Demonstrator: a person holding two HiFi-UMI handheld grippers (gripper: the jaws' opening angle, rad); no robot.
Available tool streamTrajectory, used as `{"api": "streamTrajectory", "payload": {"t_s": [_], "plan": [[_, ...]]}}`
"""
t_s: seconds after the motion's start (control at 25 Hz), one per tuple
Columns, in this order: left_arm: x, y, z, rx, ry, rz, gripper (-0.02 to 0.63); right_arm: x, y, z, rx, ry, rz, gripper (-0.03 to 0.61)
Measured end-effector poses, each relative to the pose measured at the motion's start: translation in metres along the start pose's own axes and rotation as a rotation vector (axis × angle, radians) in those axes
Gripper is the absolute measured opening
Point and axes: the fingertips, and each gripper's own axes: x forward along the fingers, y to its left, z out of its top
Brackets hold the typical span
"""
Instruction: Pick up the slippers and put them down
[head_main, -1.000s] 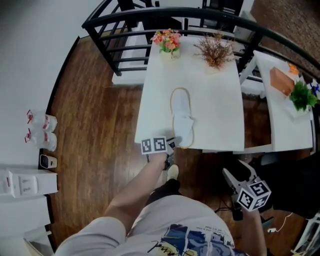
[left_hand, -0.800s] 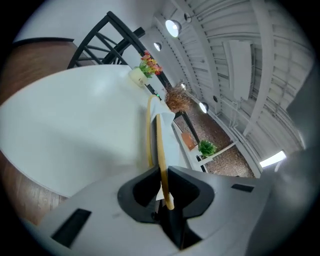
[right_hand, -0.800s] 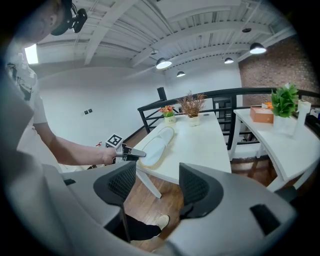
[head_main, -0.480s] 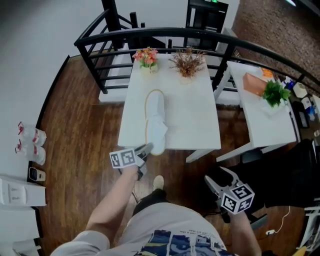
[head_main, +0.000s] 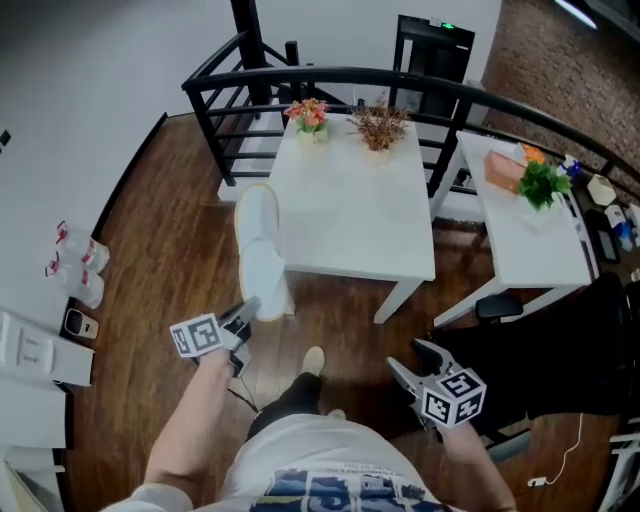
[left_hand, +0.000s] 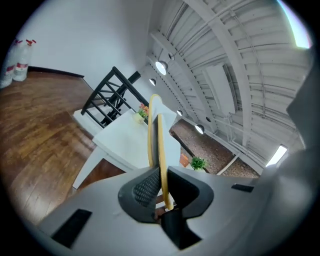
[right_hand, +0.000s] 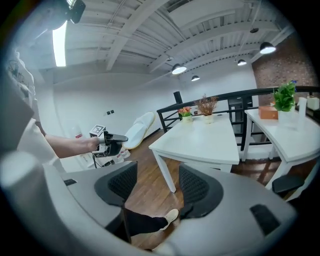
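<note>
One white slipper (head_main: 260, 250) with a tan sole edge hangs in the air over the wooden floor, just left of the white table (head_main: 350, 220). My left gripper (head_main: 247, 308) is shut on its near end. In the left gripper view the slipper (left_hand: 155, 125) stands edge-on, pinched between the pads, and rises toward the table (left_hand: 125, 140). My right gripper (head_main: 412, 358) is low at the right with its jaws open and nothing between them (right_hand: 152, 187). In its view the slipper (right_hand: 139, 130) and the left gripper (right_hand: 107, 142) show at the left. I see no second slipper.
Two flower pots (head_main: 308, 118) (head_main: 378, 125) stand at the table's far edge. A second white table (head_main: 520, 230) with a plant and an orange box stands to the right. A black railing (head_main: 300, 75) runs behind. Bottles (head_main: 75, 265) stand by the left wall. The person's shoe (head_main: 313, 360) is below.
The left gripper has carried the slipper off the table's near edge, to the left and up, so it now hangs over the floor. The right gripper has shifted left.
</note>
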Motion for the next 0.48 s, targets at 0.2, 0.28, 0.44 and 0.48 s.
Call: {"api": "streamTrajectory", "payload": {"t_s": [0.2,0.28,0.44,0.48], "plan": [[-0.074,0.032,-0.001,-0.066,-0.083,0.096,0.032,0.013,0.027,-0.004,-0.025,0.015,0.075,0.258],[-0.089,0.055,-0.005,-0.115,-0.099,0.153,0.032,0.022,0.033,-0.003,-0.039,0.025,0.088,0.253],[-0.107,0.108,0.004,-0.156,-0.125,0.149,0.032,0.068,0.061,-0.003,-0.07,0.092,0.109,0.253],[-0.113,0.126,0.006,-0.165,-0.125,0.152,0.032,0.086,0.071,-0.005,-0.082,0.12,0.118,0.254]]}}
